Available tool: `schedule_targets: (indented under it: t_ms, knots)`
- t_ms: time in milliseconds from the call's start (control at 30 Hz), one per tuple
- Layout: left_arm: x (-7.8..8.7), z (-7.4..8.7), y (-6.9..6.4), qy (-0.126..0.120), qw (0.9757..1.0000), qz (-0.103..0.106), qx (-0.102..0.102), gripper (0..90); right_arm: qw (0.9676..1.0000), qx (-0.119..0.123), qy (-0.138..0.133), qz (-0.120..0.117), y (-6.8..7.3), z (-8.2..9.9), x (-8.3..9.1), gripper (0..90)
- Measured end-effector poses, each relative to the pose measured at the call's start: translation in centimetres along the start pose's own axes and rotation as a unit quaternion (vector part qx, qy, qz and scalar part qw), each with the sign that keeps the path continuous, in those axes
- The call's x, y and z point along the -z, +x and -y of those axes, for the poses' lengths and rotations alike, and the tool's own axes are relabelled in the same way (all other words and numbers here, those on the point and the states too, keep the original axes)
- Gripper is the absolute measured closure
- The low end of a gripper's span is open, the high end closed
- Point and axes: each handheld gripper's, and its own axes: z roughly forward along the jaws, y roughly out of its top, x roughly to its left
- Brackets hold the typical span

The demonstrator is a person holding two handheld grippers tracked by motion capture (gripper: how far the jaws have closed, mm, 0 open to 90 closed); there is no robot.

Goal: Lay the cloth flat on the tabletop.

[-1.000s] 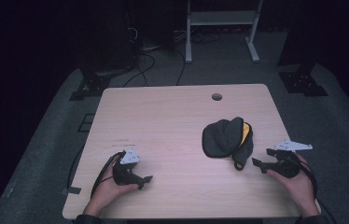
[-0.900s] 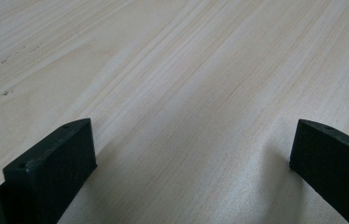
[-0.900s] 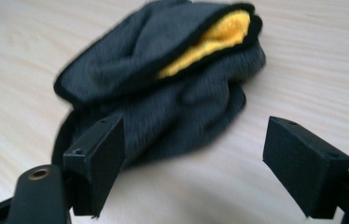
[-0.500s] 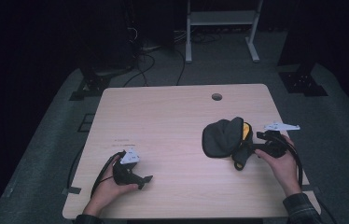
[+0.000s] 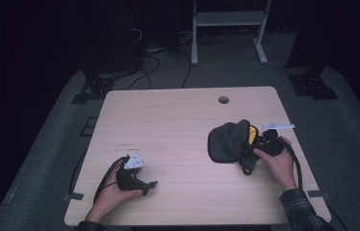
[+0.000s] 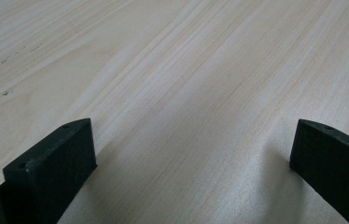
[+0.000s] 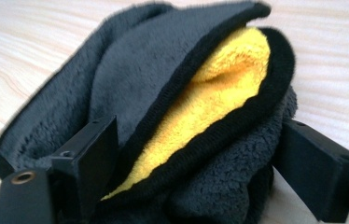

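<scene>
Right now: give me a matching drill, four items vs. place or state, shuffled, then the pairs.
1. left gripper
2. right gripper
3. cloth
4. cable hole

a. far edge of the table
b. dark grey outside, yellow inside
c. open over bare wood, near left
d. jaws open around the cloth's folds

Pairs: 1-c, 2-d, 3-b, 4-a

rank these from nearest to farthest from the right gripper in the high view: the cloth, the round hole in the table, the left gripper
1. cloth: right at the right gripper, its jaws around a fold.
2. round hole: toward the far edge of the table.
3. left gripper: across the table, near its left front.
</scene>
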Motion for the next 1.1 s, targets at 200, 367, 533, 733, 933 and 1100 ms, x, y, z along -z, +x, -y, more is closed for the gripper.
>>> schedule_targets:
  t_ms: [200,367,533,733,933,1100]
  knots:
    - [0.0,0.0,0.0,0.000,1.0000,0.000,0.000,0.0,0.9997,0.016,0.002,-0.020,0.4,0.0,0.7,58.3]
    - [0.0,0.0,0.0,0.000,1.0000,0.000,0.000,0.0,0.9991,0.025,-0.006,-0.033,1.4,-0.2,1.4,70.0]
    - [0.0,0.0,0.0,0.000,1.0000,0.000,0.000,0.0,0.9969,0.042,-0.019,-0.063,3.2,-0.7,2.3,70.9]
    - [0.0,0.0,0.0,0.000,1.0000,0.000,0.000,0.0,0.9901,0.077,-0.022,-0.116,7.2,-0.9,2.9,71.0]
    - [0.0,0.0,0.0,0.000,1.0000,0.000,-0.001,0.0,0.9797,0.110,-0.011,-0.167,11.7,-0.6,2.5,70.9]
    - [0.0,0.0,0.0,0.000,1.0000,0.001,-0.001,0.0,0.9707,0.137,0.006,-0.198,14.9,0.0,1.2,70.7]
